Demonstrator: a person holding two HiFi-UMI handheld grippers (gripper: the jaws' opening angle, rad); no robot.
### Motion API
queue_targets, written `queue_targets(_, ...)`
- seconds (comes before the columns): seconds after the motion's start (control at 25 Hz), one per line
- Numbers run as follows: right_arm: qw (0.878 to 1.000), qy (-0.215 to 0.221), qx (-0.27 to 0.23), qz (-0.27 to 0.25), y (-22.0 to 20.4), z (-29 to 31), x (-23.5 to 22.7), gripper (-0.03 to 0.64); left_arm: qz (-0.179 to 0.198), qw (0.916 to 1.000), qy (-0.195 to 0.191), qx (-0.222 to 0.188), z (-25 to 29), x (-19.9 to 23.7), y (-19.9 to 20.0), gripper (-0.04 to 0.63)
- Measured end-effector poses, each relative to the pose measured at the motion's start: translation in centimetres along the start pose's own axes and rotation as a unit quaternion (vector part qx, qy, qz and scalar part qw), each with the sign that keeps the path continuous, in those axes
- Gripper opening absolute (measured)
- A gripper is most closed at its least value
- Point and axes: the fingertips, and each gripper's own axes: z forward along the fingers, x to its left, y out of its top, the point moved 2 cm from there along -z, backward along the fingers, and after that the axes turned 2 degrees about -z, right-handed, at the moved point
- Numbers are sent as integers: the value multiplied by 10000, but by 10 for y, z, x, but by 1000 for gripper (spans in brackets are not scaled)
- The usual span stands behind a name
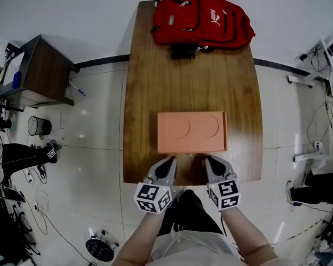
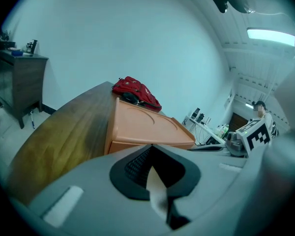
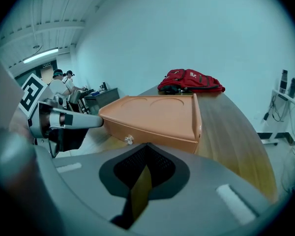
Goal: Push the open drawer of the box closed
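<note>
An orange box lies on the wooden table, with two round dents in its top. Its drawer front faces me and carries a small white knob. That front looks flush with the box body. My left gripper is shut, its tips just short of the box's near left edge. At the near right edge my right gripper is also shut and just as close. Nothing is held in either. The box fills the left gripper view, close ahead of the jaw tips.
A red backpack lies at the table's far end. A dark side cabinet and a wire bin stand on the floor at left. Cables and stands crowd the right side. The table's near edge runs just under the grippers.
</note>
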Motion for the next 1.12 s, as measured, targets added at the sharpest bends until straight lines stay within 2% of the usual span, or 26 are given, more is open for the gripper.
queue_targets(0.12, 9997, 66, -204, -142, 15, -22, 11, 8, 258, 9993, -207, -164, -17, -22, 15, 6)
queue_targets(0.2, 9981, 42, -541, -277, 37, -41, 20, 8, 669, 9963, -408, -361, -32, -42, 35, 6)
queue_targets(0.36, 9851, -143, -1488, -847, 88, -91, 44, 8, 1635, 9799, -726, -887, -79, -86, 79, 6)
queue_targets(0.48, 9733, -330, -1969, -1132, 118, -131, 65, 8, 2016, 9663, -870, -1346, -121, -109, 104, 6)
queue_targets(0.68, 9583, -539, -2559, -1151, 144, -182, 106, 8, 2072, 9557, -1088, -1783, -185, -131, 131, 6)
queue_targets(0.8, 9524, -742, -2721, -1157, 139, -205, 126, 8, 2123, 9522, -1180, -1854, -210, -137, 124, 6)
queue_targets(0.92, 9524, -886, -2680, -1149, 122, -220, 138, 8, 2207, 9528, -1236, -1678, -218, -136, 101, 6)
queue_targets(1.12, 9550, -934, -2578, -1128, 94, -244, 146, 8, 2215, 9526, -1271, -1655, -228, -149, 78, 6)
